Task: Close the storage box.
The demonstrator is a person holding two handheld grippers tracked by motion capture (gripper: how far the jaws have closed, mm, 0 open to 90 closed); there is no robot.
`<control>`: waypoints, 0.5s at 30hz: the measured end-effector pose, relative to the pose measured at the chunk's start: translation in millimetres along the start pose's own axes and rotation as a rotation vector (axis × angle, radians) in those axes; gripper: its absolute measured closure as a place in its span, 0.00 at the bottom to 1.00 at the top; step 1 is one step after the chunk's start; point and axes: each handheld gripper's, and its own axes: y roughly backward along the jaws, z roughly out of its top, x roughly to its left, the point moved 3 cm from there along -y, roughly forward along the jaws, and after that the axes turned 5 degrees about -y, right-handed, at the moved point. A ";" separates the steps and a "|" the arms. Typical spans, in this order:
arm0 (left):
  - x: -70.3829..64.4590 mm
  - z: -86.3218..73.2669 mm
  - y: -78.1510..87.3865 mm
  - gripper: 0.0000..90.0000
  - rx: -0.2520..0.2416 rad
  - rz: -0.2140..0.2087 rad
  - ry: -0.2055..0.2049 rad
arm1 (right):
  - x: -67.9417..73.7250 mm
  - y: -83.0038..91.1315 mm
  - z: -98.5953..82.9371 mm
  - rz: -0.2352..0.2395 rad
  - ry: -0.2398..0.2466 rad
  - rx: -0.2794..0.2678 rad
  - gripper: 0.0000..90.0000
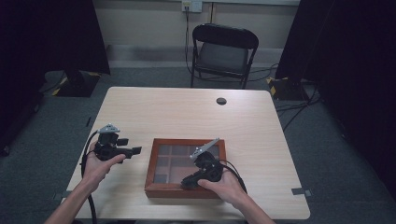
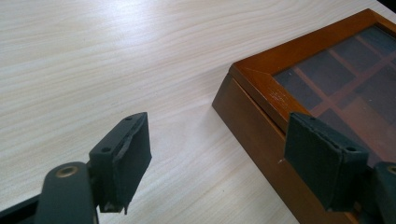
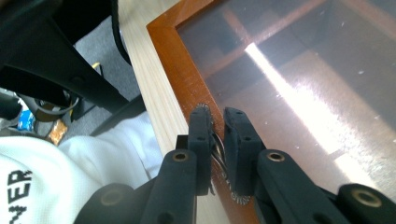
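A brown wooden box [image 1: 187, 141] with a glass lid over several compartments lies at the table's front middle. My right gripper [image 1: 186, 183] leans over the box's front edge. In the right gripper view its jaws [image 3: 218, 126] are shut on a small metal clasp [image 3: 217, 151] at the lid's wooden frame [image 3: 173, 56]. My left gripper [image 1: 133, 151] is held just left of the box, off the table, pointing at it. In the left gripper view it stands open [image 2: 219, 149] with nothing between its pads, and the box's corner [image 2: 252, 112] lies just ahead.
The light wooden table [image 1: 187, 112] has a round cable hole [image 1: 221, 101] near its far edge. A black folding chair [image 1: 224, 51] stands beyond the table. The person's white garment [image 3: 70, 177] is below the table's front edge.
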 end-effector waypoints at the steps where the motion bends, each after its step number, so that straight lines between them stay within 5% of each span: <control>1: 0.0 -0.4 -0.3 0.25 0.000 0.000 0.003 | -1.1 -1.6 -0.9 -0.001 -0.006 0.011 0.91; 10: 2.1 -2.3 -2.0 0.25 0.005 0.000 0.009 | -3.4 -7.3 -3.9 -0.002 -0.002 0.015 0.91; 15: 3.6 -3.4 -2.3 0.25 0.015 0.005 0.008 | -6.2 -2.1 -3.4 0.002 -0.012 -0.040 0.72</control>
